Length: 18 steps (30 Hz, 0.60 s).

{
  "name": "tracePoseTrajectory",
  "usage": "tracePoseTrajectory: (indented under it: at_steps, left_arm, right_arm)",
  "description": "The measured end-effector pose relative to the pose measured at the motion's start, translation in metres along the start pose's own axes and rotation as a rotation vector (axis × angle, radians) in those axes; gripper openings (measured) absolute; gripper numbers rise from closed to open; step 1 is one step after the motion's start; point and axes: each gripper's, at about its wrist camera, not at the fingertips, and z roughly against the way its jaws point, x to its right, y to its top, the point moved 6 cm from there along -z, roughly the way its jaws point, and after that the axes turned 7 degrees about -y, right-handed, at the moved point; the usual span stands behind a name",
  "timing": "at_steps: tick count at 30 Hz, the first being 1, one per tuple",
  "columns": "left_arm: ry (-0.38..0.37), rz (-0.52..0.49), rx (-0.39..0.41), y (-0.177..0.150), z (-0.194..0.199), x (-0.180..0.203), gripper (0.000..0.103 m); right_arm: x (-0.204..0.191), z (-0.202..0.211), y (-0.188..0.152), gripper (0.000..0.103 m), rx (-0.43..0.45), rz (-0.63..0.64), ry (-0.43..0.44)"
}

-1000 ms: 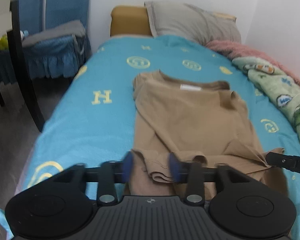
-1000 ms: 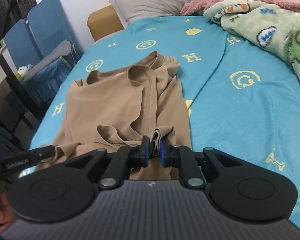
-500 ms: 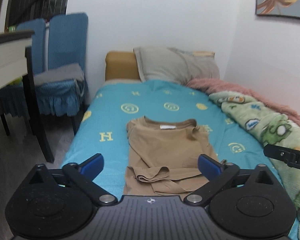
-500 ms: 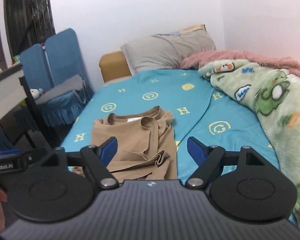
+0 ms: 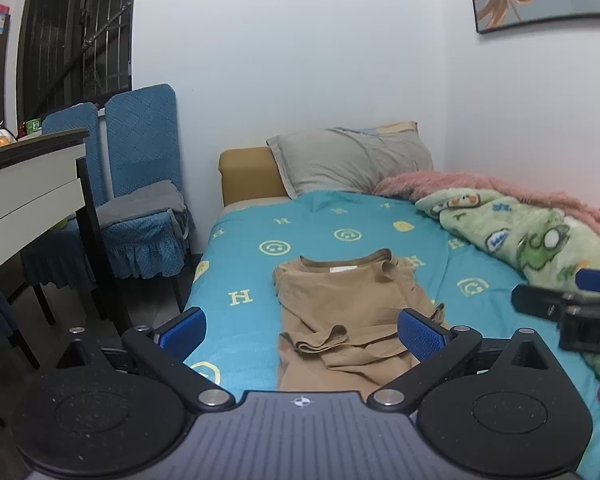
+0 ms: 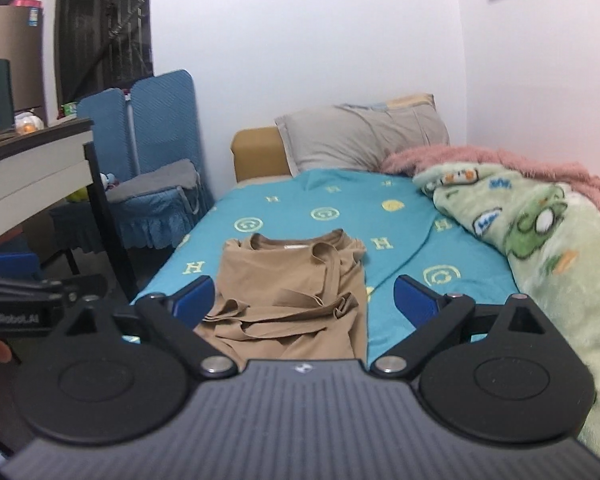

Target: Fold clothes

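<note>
A tan long-sleeved shirt [image 5: 340,316] lies on the blue bed sheet [image 5: 240,264], collar toward the pillow, sides and sleeves folded inward. It also shows in the right wrist view [image 6: 292,292]. My left gripper [image 5: 300,332] is open and empty, held back from the shirt's near end. My right gripper [image 6: 304,300] is open and empty, also raised and back from the shirt. The right gripper's body [image 5: 572,312] shows at the right edge of the left wrist view. The left gripper's body [image 6: 16,304] shows at the left edge of the right wrist view.
A grey pillow [image 5: 348,164] lies at the head of the bed. A green cartoon blanket [image 5: 532,236] and a pink blanket [image 5: 480,184] lie along the right side by the wall. Blue chairs [image 5: 140,184] and a desk [image 5: 28,184] stand left of the bed.
Both grippers let go of the shirt's folded edges, opened wide, and pulled back and up from the bed. The shirt stays folded on the sheet.
</note>
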Motion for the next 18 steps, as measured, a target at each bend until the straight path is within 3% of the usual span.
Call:
tracePoseTrajectory:
  at_steps: [5, 18]
  left_arm:
    - [-0.002, 0.005, 0.019, -0.009, 0.004, 0.006, 0.103]
    - [-0.018, 0.061, -0.027, -0.044, -0.02, -0.016, 0.103]
  right_arm:
    - [-0.006, 0.007, -0.006, 0.098, -0.002, 0.018, -0.011]
    - [0.0, -0.002, -0.014, 0.098, -0.01, -0.068, -0.048]
